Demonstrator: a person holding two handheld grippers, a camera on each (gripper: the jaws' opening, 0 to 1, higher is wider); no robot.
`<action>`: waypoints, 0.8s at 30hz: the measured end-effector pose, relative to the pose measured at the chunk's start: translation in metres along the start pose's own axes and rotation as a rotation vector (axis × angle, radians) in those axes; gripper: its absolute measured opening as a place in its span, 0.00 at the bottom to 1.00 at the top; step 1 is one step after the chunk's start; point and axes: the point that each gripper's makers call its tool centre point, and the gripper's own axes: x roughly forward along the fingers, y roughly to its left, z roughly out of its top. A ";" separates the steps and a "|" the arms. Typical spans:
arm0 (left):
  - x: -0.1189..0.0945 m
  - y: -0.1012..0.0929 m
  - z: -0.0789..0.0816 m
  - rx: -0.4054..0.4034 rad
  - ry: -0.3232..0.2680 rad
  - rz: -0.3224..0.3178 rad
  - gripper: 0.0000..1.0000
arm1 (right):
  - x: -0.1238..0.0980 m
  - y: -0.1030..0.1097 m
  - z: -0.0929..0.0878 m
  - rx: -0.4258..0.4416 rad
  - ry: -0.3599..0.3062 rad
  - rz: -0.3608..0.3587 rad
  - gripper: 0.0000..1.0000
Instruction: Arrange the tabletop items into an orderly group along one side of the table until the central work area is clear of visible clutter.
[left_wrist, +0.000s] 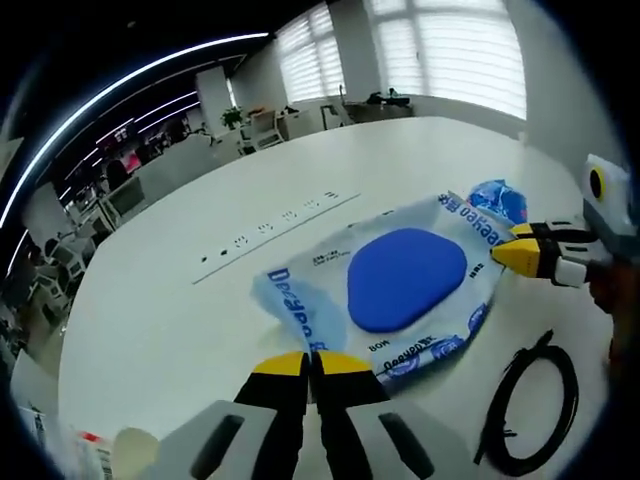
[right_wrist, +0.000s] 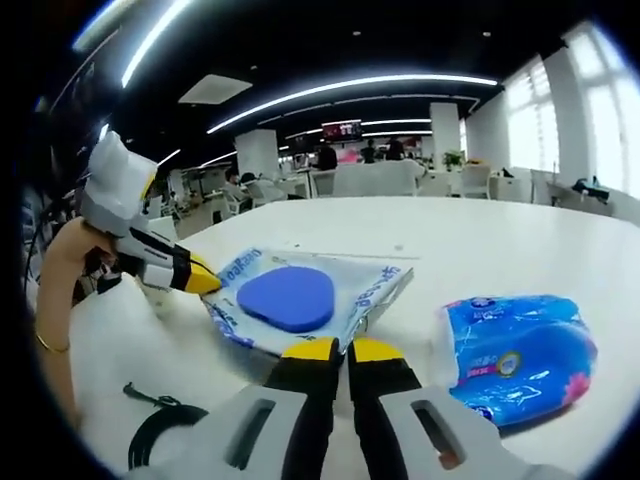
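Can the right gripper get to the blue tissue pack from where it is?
Probably yes. The tissue pack lies close beside the right gripper, with bare table between them. The gripper is shut on the bag, so it must let go first.

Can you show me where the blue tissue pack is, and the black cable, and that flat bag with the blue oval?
blue tissue pack (right_wrist: 520, 358): right gripper view, middle of its wrapper.
black cable (left_wrist: 527, 410): left gripper view, left side of the coil.
flat bag (left_wrist: 406, 278): left gripper view, on the blue oval.
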 end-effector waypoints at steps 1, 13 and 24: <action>-0.001 0.000 0.000 -0.004 0.000 0.000 0.01 | 0.000 0.000 0.000 0.000 -0.001 0.001 0.01; -0.037 -0.013 -0.016 0.002 0.039 -0.006 0.01 | -0.010 0.009 0.006 -0.015 -0.002 0.066 0.01; -0.041 -0.014 -0.038 -0.016 0.091 0.001 0.01 | -0.007 0.020 -0.006 -0.034 0.048 0.101 0.01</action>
